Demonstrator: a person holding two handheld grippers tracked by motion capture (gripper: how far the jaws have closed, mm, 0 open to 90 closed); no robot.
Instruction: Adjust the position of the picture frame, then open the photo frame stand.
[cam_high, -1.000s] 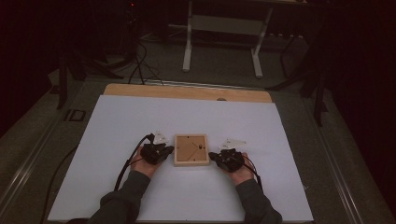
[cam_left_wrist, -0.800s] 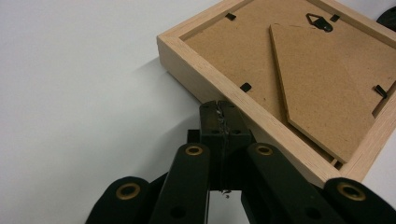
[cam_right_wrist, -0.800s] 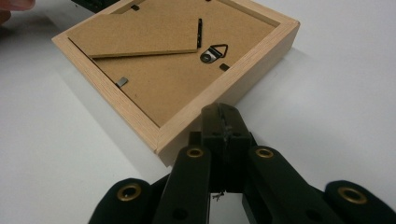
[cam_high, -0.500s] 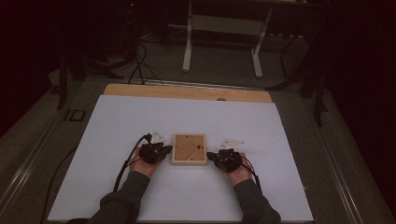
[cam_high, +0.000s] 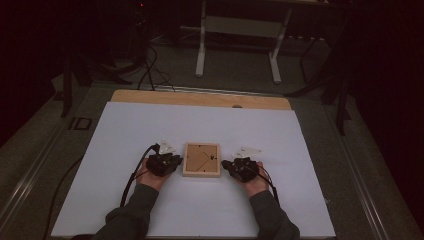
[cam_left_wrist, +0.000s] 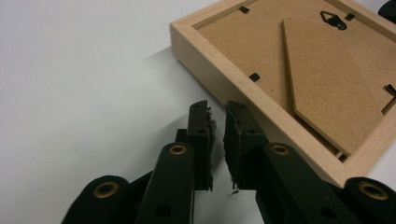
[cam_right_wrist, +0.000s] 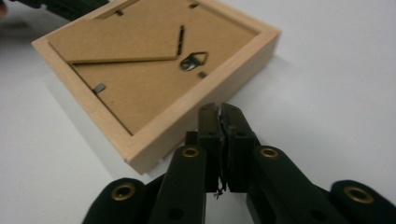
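Frame (cam_high: 201, 159): lies back-up on the tabletop (cam_high: 125, 130), untouched; you haven't gripped it yet.
Left hand-held gripper (cam_left_wrist: 217, 112): beside frame, jaws just opening slightly, empty.
Right hand-held gripper (cam_right_wrist: 219, 114): beside frame, nearly closed, empty.

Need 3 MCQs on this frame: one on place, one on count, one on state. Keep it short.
1. Where does the wooden picture frame lie?
A. between the two grippers
B. at the table's far edge
C. left of both grippers

2. How many metal hanging hooks show on the frame's backing board?
A. none
B. one
C. three

3. How does the frame lie?
A. standing upright on its stand
B. flat, glass side up
C. flat, back side up

Answers:
1 A: in the high view the frame sits on the white table with the left gripper at one side and the right gripper at the other.
2 B: the right gripper view shows a single hook near one edge.
3 C: both gripper views show the brown backing with its fold-out stand lying flat and facing up.
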